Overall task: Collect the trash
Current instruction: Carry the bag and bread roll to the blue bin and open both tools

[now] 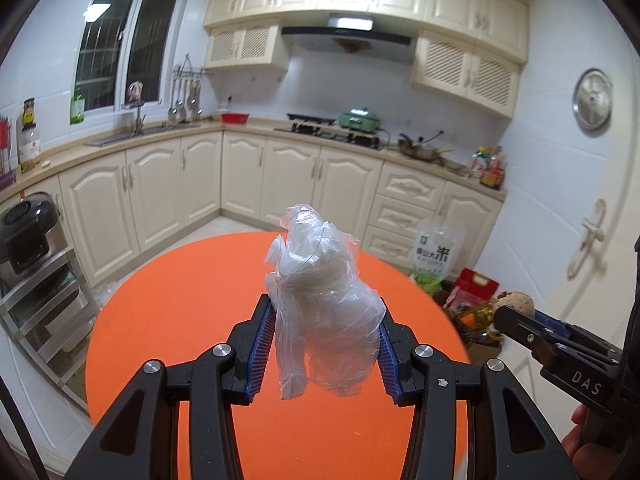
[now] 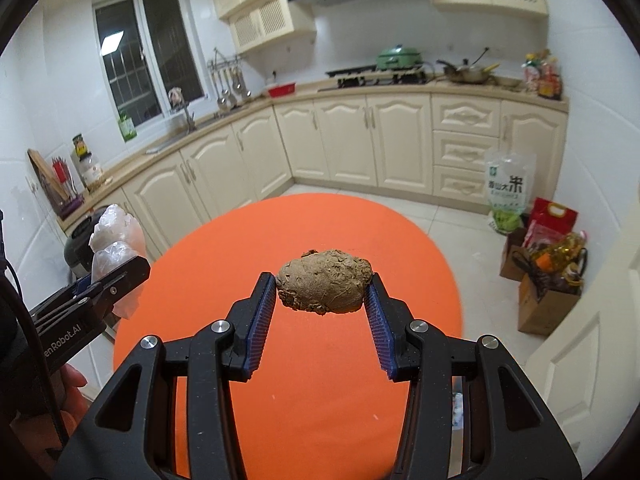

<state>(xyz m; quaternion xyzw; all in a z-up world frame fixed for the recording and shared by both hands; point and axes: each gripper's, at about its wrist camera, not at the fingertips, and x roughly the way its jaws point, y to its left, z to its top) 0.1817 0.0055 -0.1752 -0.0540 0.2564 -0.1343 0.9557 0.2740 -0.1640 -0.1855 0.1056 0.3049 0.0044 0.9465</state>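
- Left wrist view: the crumpled clear plastic bag is sitting between the blue pads of the left gripper, rising above the fingertips and hanging down below them.
- The left gripper is standing partly open and is clamping the bag from both sides, holding it in the air above the round orange bench.
- At the right edge of this view, the right gripper is showing with a brown lump at its tip.
- Right wrist view: the brown crumpled wad is lying across the tips of the right gripper, touching both blue pads.
- The right gripper is standing partly open and is pinching the wad, lifting it clear of the orange bench.
- At the left edge, the left gripper is carrying the plastic bag, well apart from the wad.
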